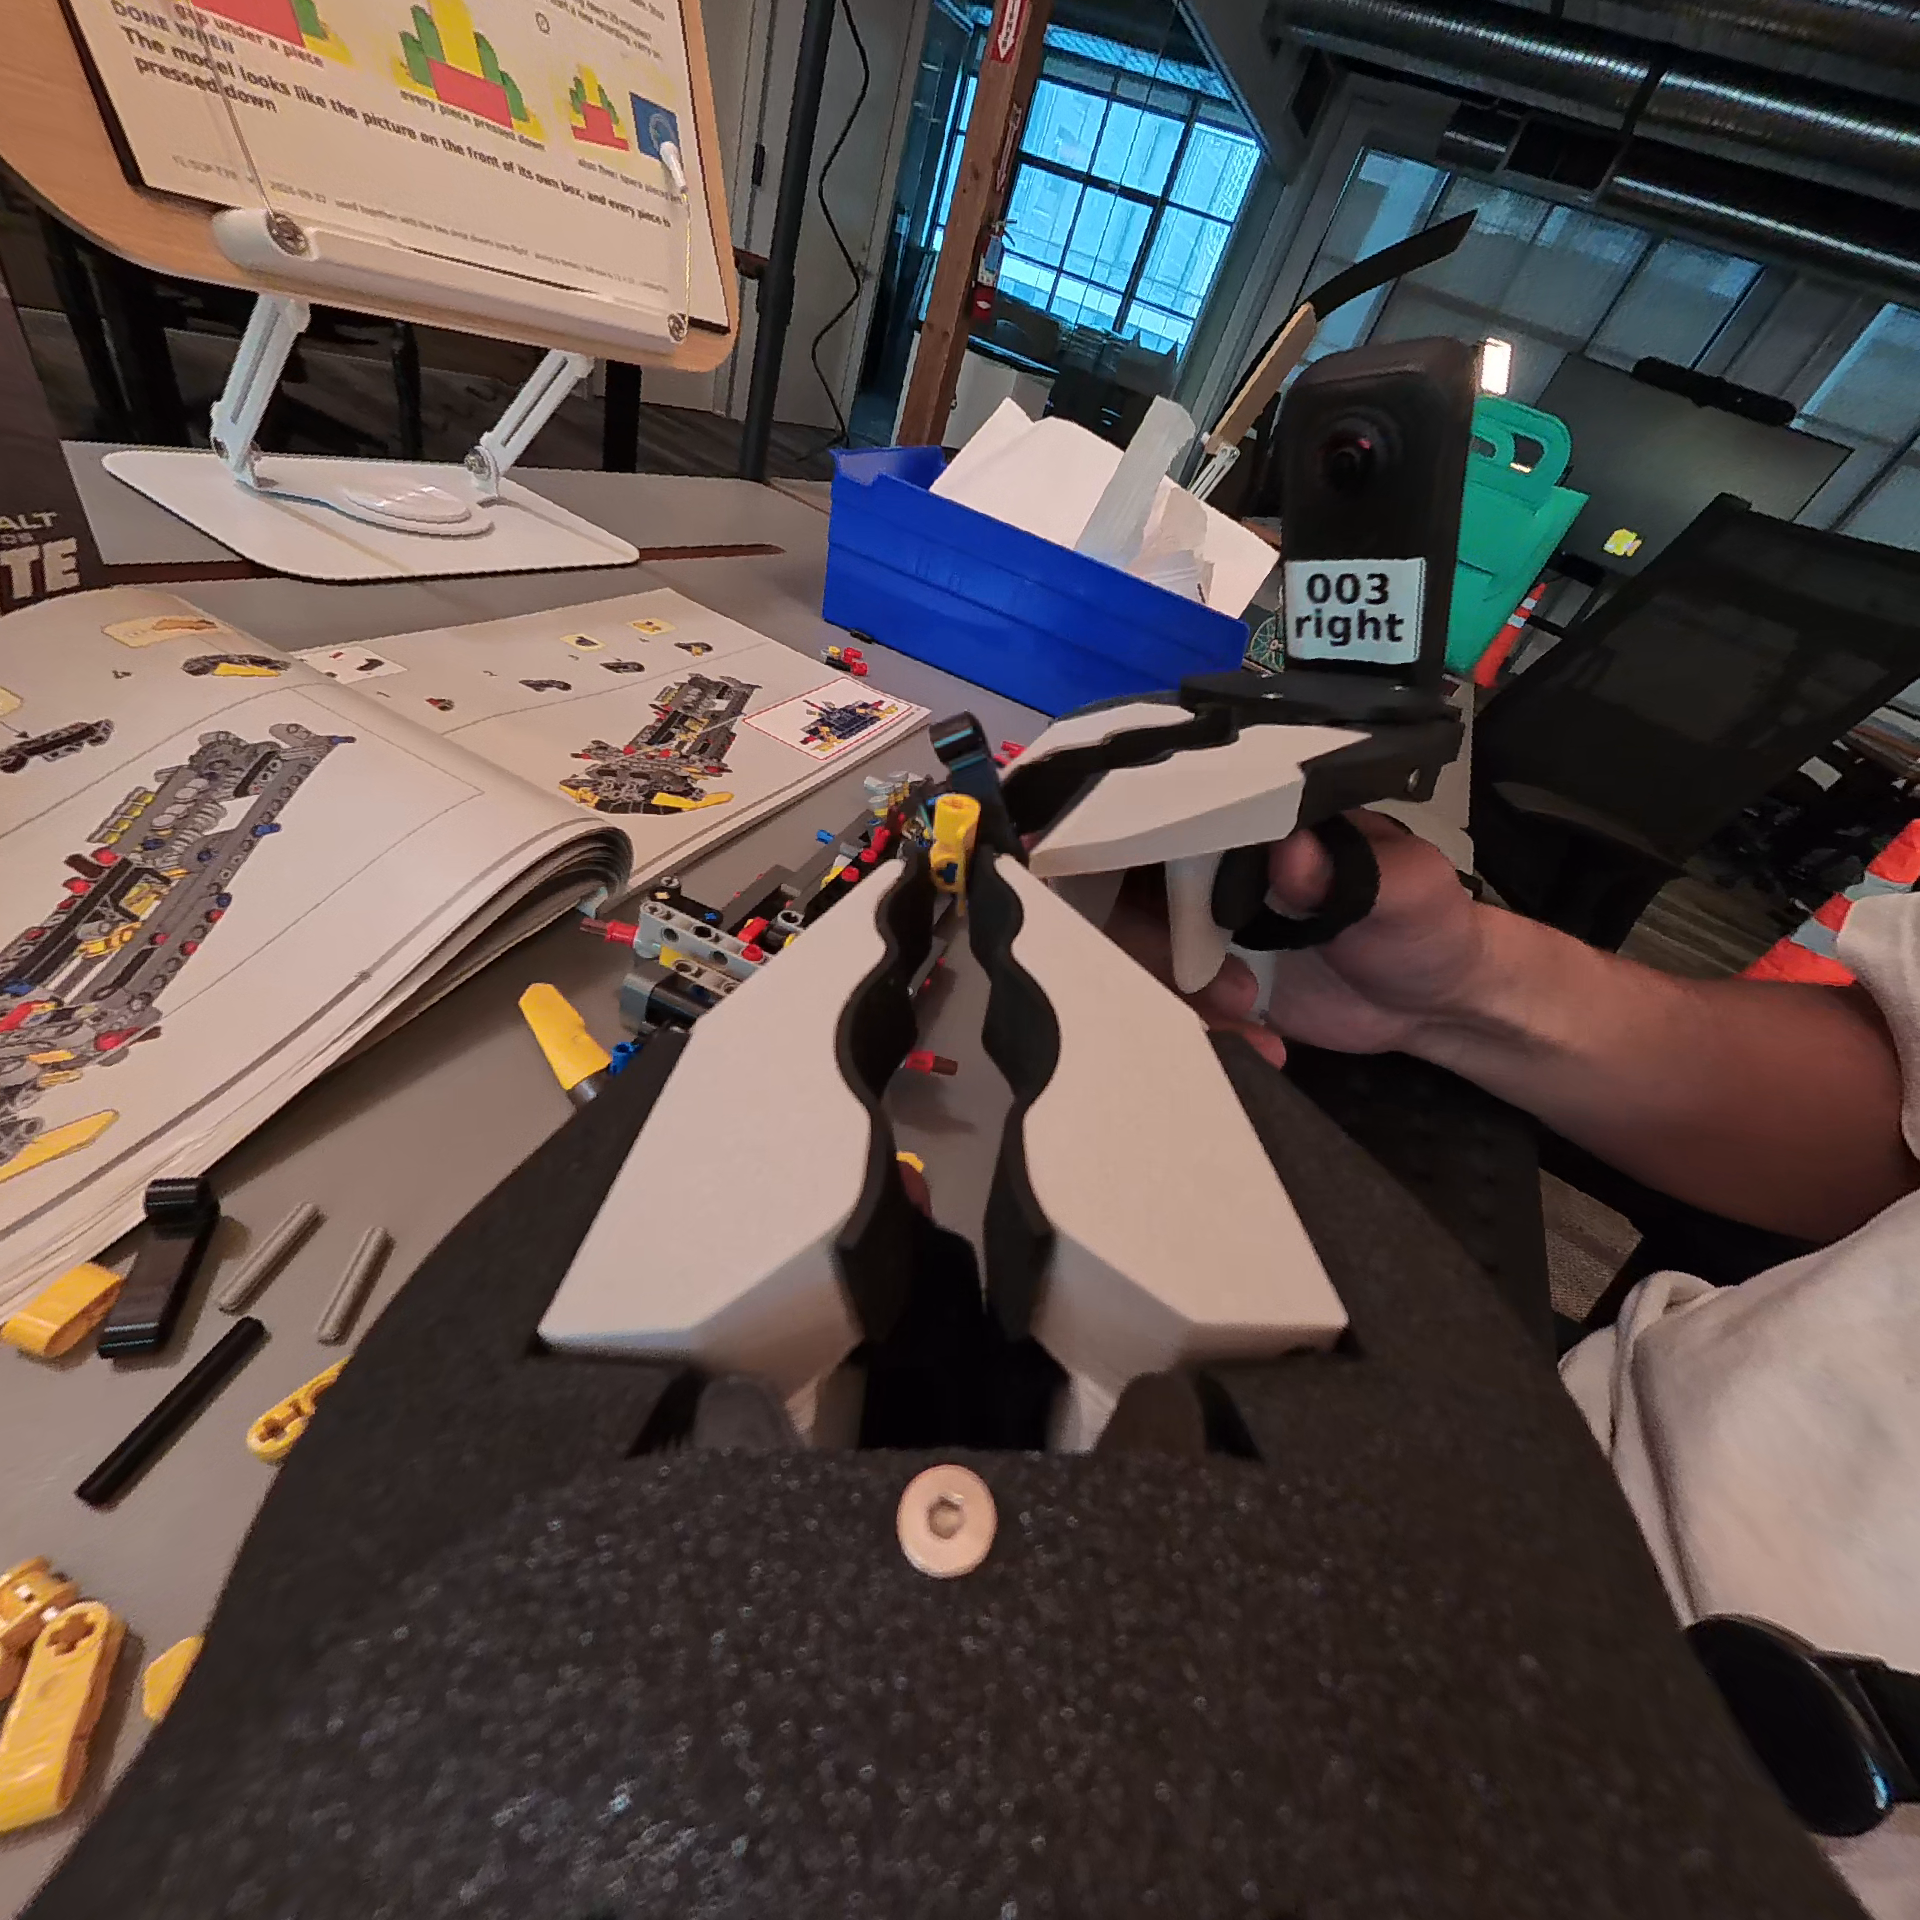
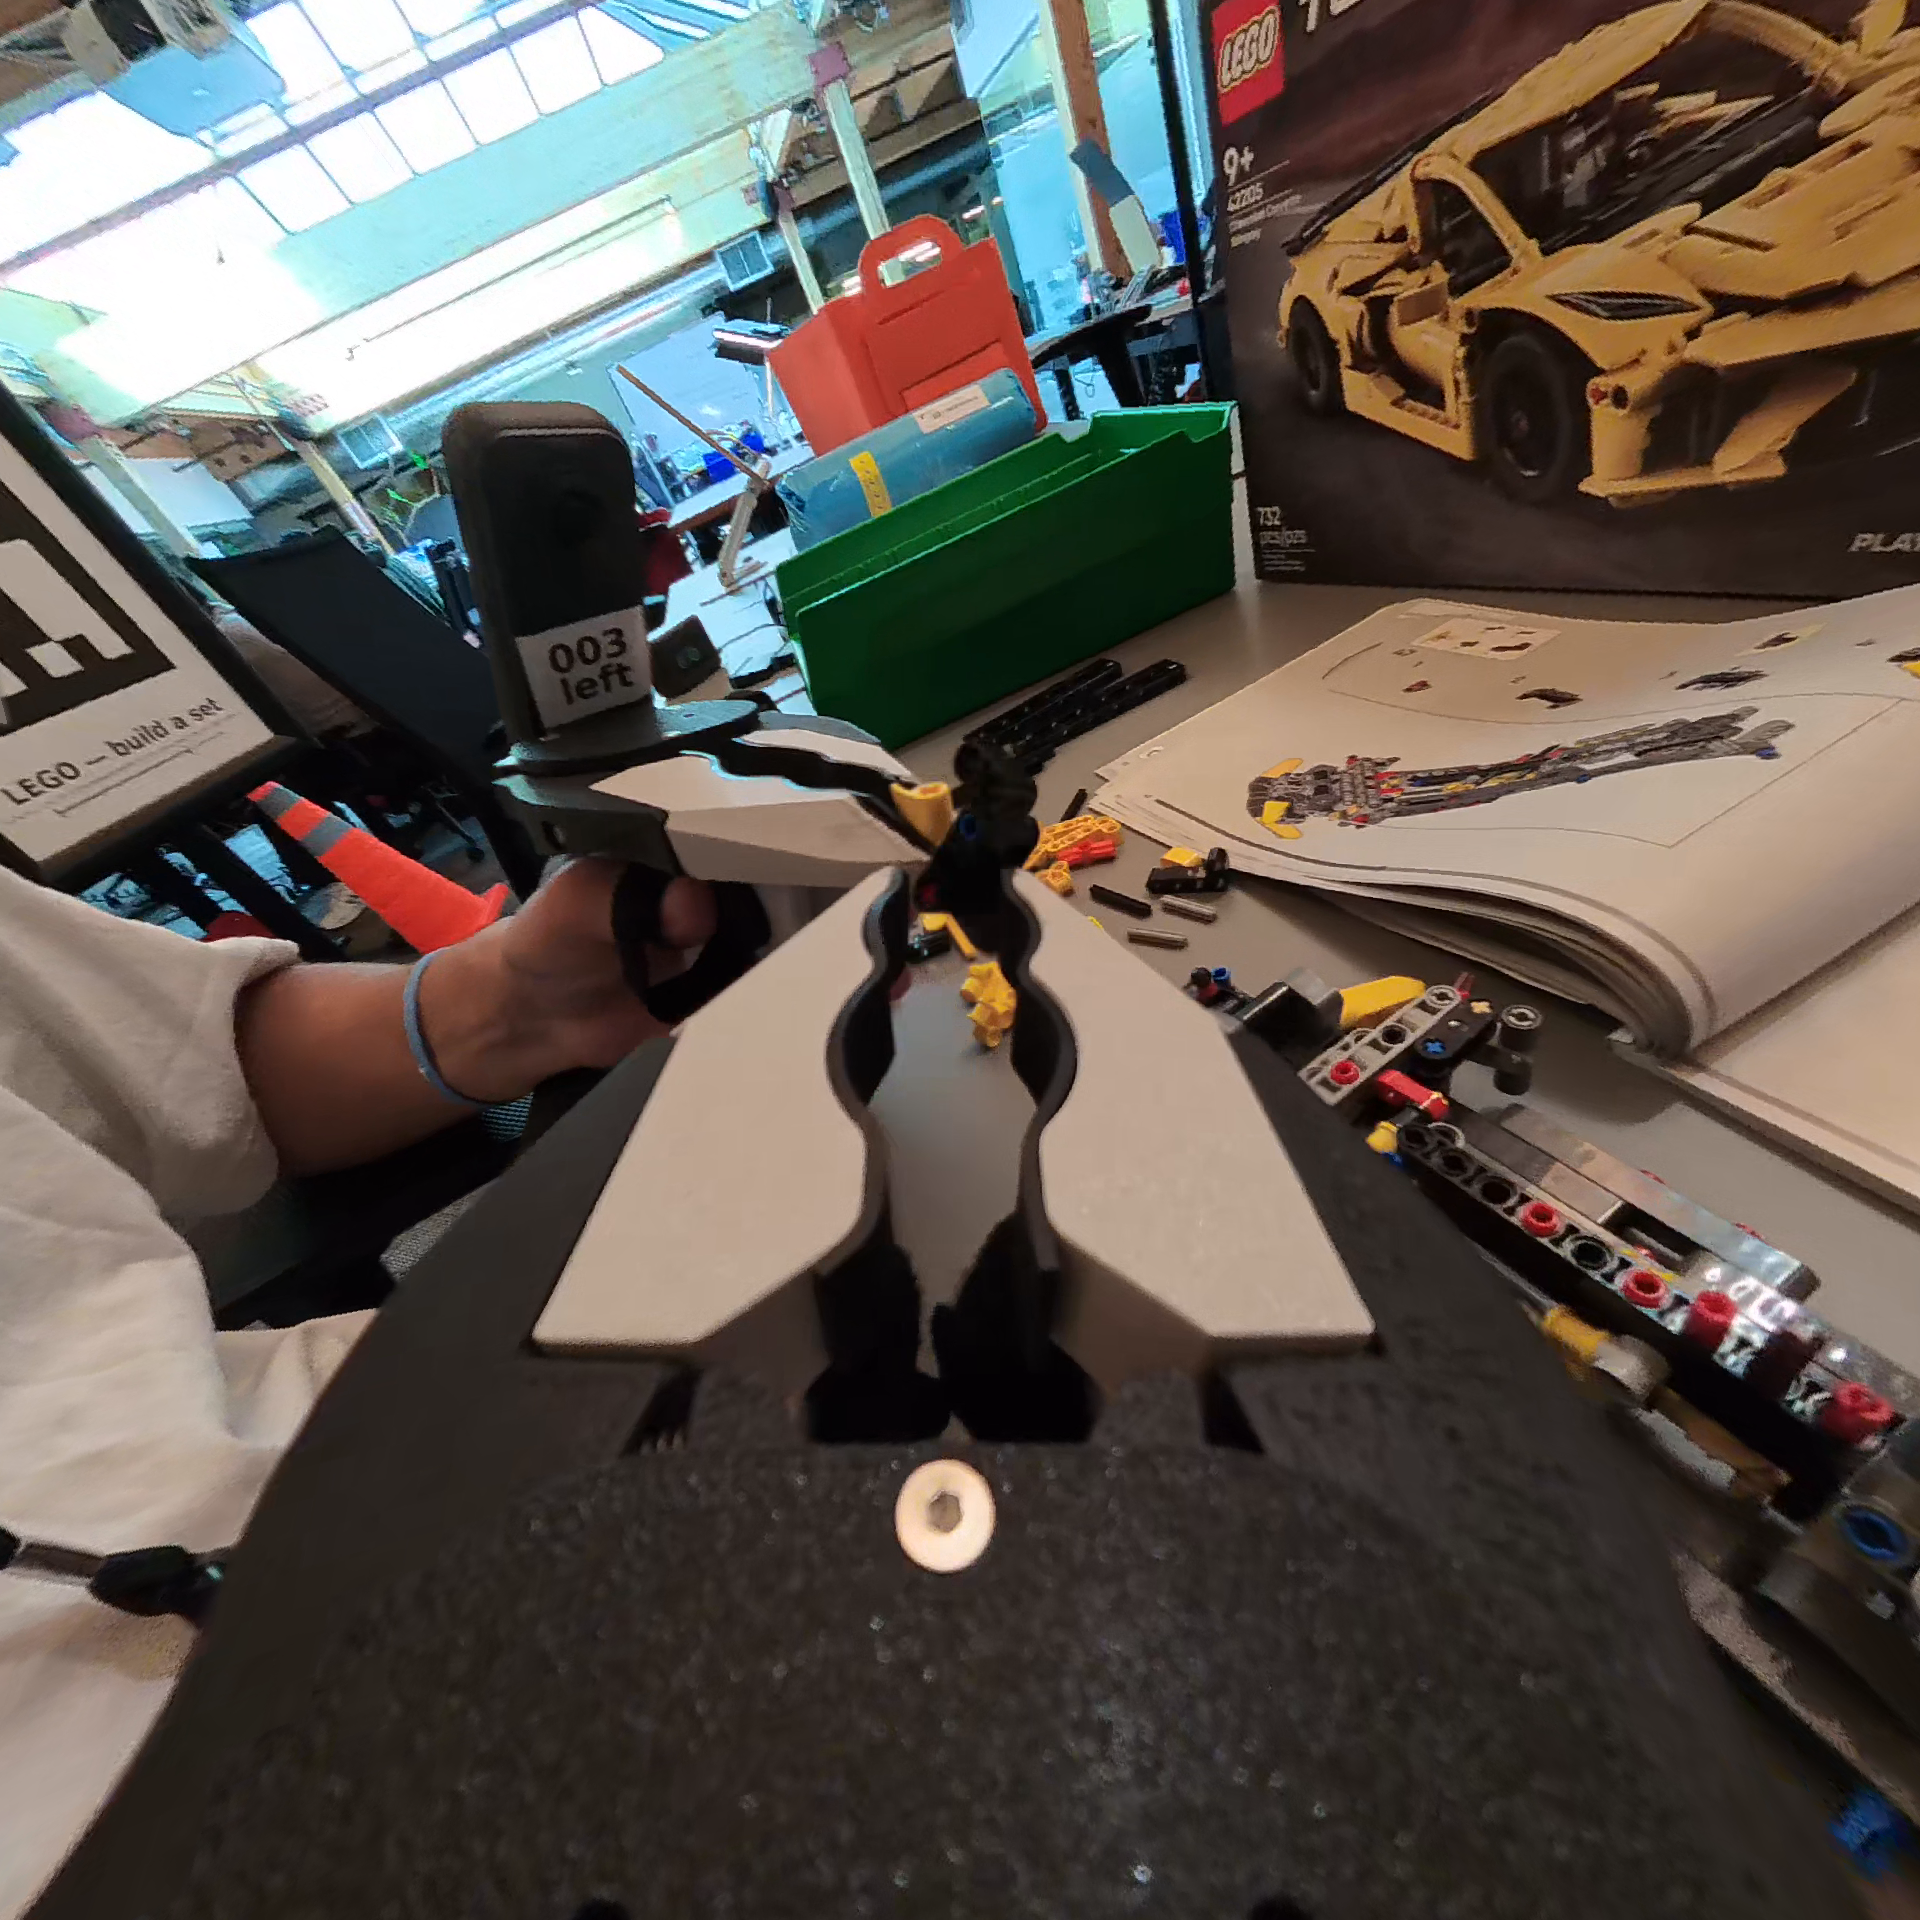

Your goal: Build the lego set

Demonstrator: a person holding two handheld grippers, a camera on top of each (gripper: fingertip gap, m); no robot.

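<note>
My left gripper (image 1: 951,868) is shut on a small yellow connector (image 1: 951,826) and holds it above the table. My right gripper (image 2: 961,883) is shut on a small black piece (image 2: 992,784). The right gripper (image 1: 1003,790) comes in from the right and meets the left one tip to tip. In the right wrist view the left gripper (image 2: 920,831) comes in from the left with the yellow connector (image 2: 923,802). The two pieces are close against each other; I cannot tell whether they are joined. The partly built grey and black chassis (image 1: 717,940) lies on the table (image 2: 1558,1226).
An open instruction book (image 1: 312,831) lies left of the chassis (image 2: 1455,810). Loose yellow pieces (image 1: 62,1683), a black axle (image 1: 171,1408) and grey pins (image 1: 270,1252) lie near the front. A blue bin (image 1: 997,603), green bin (image 2: 997,582), set box (image 2: 1558,291) and document stand (image 1: 416,156) stand behind. Only a small space, under 4 cm, lies between the two pairs of fingers.
</note>
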